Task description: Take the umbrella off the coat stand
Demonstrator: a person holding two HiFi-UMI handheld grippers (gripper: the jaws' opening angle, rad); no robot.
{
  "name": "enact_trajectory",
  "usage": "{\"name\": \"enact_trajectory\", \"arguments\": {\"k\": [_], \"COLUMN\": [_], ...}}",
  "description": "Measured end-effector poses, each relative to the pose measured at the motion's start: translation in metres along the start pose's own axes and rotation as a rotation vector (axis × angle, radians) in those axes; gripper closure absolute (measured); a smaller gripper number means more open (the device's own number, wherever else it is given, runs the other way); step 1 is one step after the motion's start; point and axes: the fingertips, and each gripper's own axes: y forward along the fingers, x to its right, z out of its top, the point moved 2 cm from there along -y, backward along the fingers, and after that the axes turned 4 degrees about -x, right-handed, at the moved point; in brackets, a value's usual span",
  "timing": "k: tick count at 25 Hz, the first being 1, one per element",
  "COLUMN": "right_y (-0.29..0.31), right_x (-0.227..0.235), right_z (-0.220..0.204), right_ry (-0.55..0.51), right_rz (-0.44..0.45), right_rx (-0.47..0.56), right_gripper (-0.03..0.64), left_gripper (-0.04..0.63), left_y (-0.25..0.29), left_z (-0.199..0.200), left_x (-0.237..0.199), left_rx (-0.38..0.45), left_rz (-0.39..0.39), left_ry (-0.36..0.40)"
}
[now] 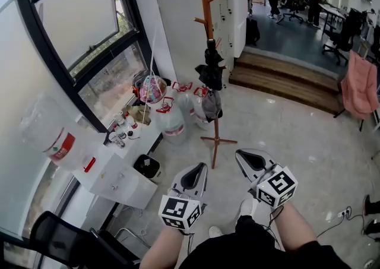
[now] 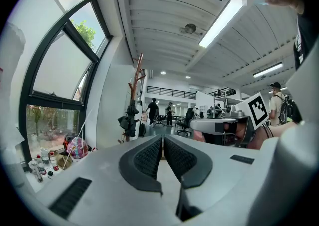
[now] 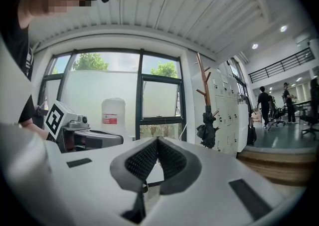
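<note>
- open floor (image 1: 297,137), pale and glossy, lies ahead of both pairs of fingers, bare up to the coat stand's cross foot.
- left fingers (image 2: 149,157) are pressed together with nothing between them; right fingers (image 3: 142,160) meet at the tips, also empty.
- the black folded umbrella (image 1: 211,69) hangs on the wooden coat stand (image 1: 205,0), straight ahead of the fingers and well apart from them.
- left of the left fingers, a white bench (image 1: 119,182) with bottles stands under the dark-framed window (image 1: 77,54); a black bin (image 1: 146,167) sits beside it.
- water jugs (image 1: 172,122) crowd the stand's foot on its window side.
- beyond the stand, a wooden step (image 1: 279,75); far right of the right fingers, a pink chair (image 1: 359,86).
</note>
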Motion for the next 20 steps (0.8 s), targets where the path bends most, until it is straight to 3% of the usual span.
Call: {"name": "enact_trajectory", "arguments": {"k": [20], "right_y": [0.046], "right_x": [0.044], "right_z": [0.006], "right_ry": [0.011], "right_rz": [0.049], "right_rx": [0.01], "right_gripper": [0.563], "left_gripper": [0.571], "left_y": [0.035], "left_z": [0.006], "left_x": [-0.034], "left_rx": [-0.013], "left_rz": [0.071], "left_ry": [-0.003]}}
